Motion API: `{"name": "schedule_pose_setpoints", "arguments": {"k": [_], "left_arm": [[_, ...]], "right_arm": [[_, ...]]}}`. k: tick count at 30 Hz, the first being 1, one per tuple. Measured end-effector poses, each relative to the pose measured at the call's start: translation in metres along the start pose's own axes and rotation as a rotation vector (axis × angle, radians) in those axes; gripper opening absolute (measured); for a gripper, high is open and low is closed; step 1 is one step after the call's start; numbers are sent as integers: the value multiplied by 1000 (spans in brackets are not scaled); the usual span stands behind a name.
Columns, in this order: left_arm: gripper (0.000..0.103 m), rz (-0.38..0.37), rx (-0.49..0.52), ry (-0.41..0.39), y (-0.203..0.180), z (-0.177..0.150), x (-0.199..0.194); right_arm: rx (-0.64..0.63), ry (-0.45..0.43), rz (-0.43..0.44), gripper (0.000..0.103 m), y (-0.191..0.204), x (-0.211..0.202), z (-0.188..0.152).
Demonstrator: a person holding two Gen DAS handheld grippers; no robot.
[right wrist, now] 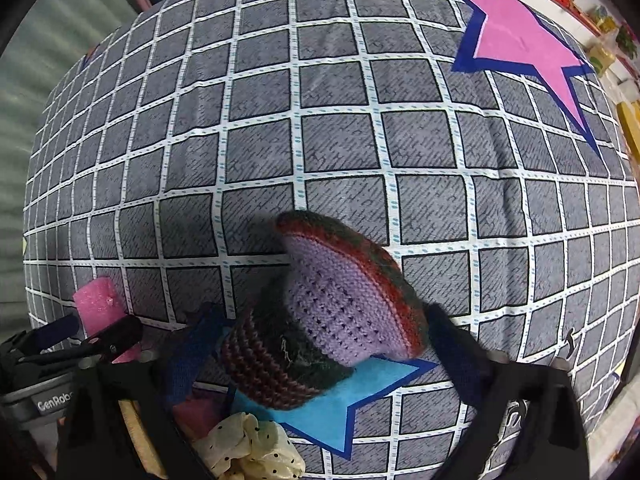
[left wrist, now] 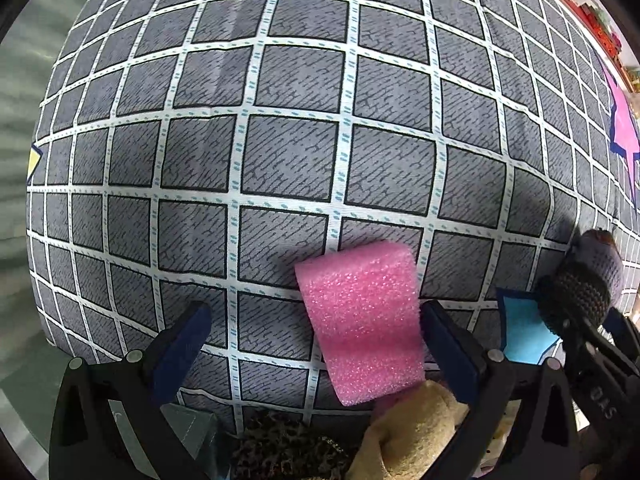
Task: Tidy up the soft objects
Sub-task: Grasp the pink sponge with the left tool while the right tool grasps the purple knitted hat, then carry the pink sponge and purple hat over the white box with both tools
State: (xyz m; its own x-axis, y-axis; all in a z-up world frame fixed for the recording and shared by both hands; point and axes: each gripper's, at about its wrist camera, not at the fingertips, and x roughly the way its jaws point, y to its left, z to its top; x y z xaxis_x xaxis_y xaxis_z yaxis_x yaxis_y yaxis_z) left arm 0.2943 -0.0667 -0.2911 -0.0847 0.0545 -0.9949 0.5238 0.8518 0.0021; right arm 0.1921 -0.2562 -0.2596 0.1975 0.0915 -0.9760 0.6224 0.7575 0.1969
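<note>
My left gripper [left wrist: 316, 344] is open. A pink foam block [left wrist: 362, 320] stands between its fingers, close to the right finger [left wrist: 452, 344], over a tan plush item [left wrist: 412, 436] and a dark speckled item [left wrist: 284, 448]. My right gripper [right wrist: 324, 352] is shut on a knitted purple, red and dark green hat [right wrist: 332, 312], held above the grey checked bedspread [right wrist: 320, 140]. The hat and right gripper show at the right edge of the left wrist view [left wrist: 584, 284]. The pink foam shows at the left in the right wrist view [right wrist: 100, 300].
The bedspread [left wrist: 280, 120] has a pink star patch [right wrist: 520, 48] and a light blue star patch [right wrist: 344, 404]. A cream dotted scrunchie [right wrist: 252, 448] lies below the hat. Shelves with colourful items [right wrist: 612, 60] are at far right. Green floor [left wrist: 16, 120] lies left.
</note>
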Motion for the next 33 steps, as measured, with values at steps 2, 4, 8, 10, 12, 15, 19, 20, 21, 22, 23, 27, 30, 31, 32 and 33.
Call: {"name": "schedule_pose_setpoints", "arguments": {"k": [2,4,8,10,12,15,19,20,21,22,23,27,30,31,32,33], "left_arm": [[97,2,6,4,-23,0,-11],[88,11,30,-9,-33,-7,-18],[50,24,115,-46,-53,-8,-31],[50,10,114,-61,-56,-6,-38],[50,26,108,-101,-58,-4,-50],[50,22,125,-149,-66,-6,-76],[50,33,171,-217,-79,-13,-109],[50,29,175,-227,-82,-16,-116],[50,25,178,-232,-85,-18,-122],[50,23,180,-236,-90,-20,-128],[50,24,183,-239,-93,-22,-132],[50,16,182,-261,-106,-41,-151],[50,15,183,-281,-112,-60,-168],[50,24,184,-293,-110,-71,-172],[50,24,181,-305,-111,-86,-181],[50,29,182,-317,-118,-90,-189]], "right_arm": [[-25,-14,-15,73,2,1,-1],[-44,-4,-3,66,2,0,-3],[-22,4,28,59,-3,-20,-4],[-14,-4,32,59,-7,-27,-6],[1,-9,45,59,-7,-46,-7],[22,-25,74,59,-14,-64,-14],[29,-42,93,59,-26,-94,-19],[30,-47,98,59,-28,-100,-21],[31,-49,103,59,-30,-105,-24],[33,-52,108,59,-35,-113,-29],[34,-55,111,59,-38,-120,-34],[12,-75,129,59,-48,-133,-51],[-2,-85,140,59,-51,-143,-63],[-6,-89,149,59,-52,-150,-68],[-10,-92,156,59,-48,-149,-68],[-18,-96,164,59,-46,-152,-72]]}}
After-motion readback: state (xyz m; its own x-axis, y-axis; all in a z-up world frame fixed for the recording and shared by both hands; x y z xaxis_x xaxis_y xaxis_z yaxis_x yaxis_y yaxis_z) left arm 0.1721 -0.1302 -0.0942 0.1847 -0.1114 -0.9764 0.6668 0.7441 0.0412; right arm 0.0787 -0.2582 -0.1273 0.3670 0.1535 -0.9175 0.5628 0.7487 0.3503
